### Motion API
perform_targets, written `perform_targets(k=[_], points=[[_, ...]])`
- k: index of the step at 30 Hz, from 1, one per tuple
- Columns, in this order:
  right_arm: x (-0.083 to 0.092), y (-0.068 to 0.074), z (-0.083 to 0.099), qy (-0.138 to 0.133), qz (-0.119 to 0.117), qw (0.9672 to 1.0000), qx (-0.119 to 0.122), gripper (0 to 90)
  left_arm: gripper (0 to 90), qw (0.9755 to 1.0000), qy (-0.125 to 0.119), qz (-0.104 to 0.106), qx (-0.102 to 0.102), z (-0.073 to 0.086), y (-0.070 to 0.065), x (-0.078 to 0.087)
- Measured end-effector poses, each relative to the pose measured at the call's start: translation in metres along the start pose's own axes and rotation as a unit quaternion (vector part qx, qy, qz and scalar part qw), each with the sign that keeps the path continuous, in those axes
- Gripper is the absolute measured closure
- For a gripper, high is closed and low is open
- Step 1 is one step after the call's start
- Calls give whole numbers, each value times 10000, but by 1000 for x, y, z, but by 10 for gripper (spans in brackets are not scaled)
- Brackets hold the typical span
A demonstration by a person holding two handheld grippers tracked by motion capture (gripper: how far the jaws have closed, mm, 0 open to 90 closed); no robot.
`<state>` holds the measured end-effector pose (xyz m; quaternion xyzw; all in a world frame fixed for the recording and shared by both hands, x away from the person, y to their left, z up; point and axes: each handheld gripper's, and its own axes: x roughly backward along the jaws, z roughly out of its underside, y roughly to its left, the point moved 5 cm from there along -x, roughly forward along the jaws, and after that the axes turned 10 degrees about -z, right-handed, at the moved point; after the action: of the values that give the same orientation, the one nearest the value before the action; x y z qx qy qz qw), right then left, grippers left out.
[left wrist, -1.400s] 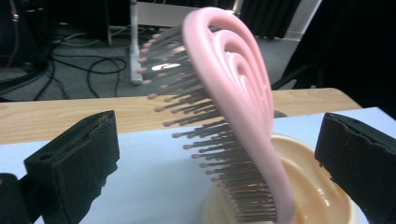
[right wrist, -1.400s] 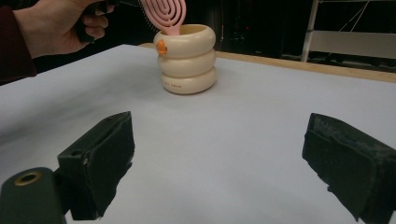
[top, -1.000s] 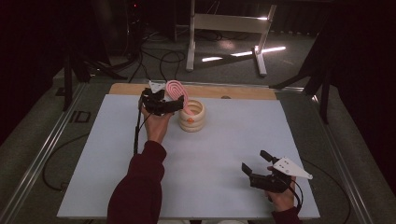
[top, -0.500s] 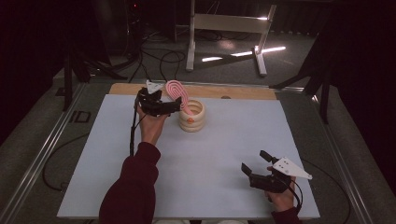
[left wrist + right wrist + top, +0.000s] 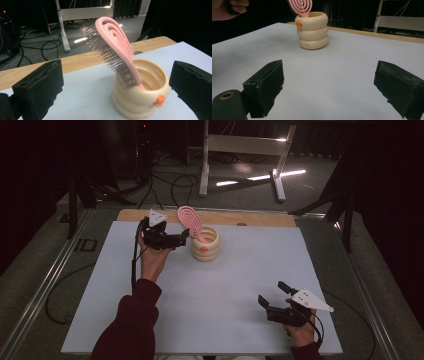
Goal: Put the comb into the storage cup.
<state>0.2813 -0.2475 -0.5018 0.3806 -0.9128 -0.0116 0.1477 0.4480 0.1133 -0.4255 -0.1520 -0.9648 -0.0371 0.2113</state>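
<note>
A pink hairbrush (image 5: pixel 190 220) stands handle-down in a cream ringed cup (image 5: pixel 206 246) near the table's far edge, its head leaning left over the rim. My left gripper (image 5: pixel 176 239) is just left of the cup, open, holding nothing. In the left gripper view the brush (image 5: pixel 112 42) and cup (image 5: pixel 140 100) sit ahead of the left gripper (image 5: pixel 115 85), whose jaws stand wide apart. My right gripper (image 5: pixel 272 293) rests open near the front right of the table. In the right gripper view the right gripper (image 5: pixel 332 87) points toward the distant cup (image 5: pixel 312 31) and brush (image 5: pixel 300 6).
The white table top (image 5: pixel 225 295) has a wooden strip (image 5: pixel 260 218) along its far edge. A white metal stand (image 5: pixel 240 150) and cables lie on the dark floor beyond. The cup has a small orange knob (image 5: pixel 160 100) on its side.
The brush has settled into the cup and stands on its own. My left gripper has let it go and drawn back slightly to the left. The right gripper has not moved.
</note>
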Motion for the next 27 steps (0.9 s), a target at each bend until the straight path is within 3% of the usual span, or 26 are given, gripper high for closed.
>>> perform_targets(k=[4,10,11,15,16,27], points=[[0,0,0,14,4,10000,3,90,3,9999,-30,48,-119,3,4,12],[-1,-1,0,10,24,10000,-13,90,3,9999,-102,100,-75,8,10,24],[-1,-1,0,17,31,10000,-10,90,3,9998,-118,125,-96,14,14,34],[-1,-1,0,14,22,10000,-3,90,3,9998,-118,125,-96,14,14,34],[-1,-2,-1,34,33,10000,31,90,3,9996,-87,234,-135,26,21,48],[-3,-4,-4,74,24,10000,55,90,3,9988,-104,219,-433,57,27,77]])
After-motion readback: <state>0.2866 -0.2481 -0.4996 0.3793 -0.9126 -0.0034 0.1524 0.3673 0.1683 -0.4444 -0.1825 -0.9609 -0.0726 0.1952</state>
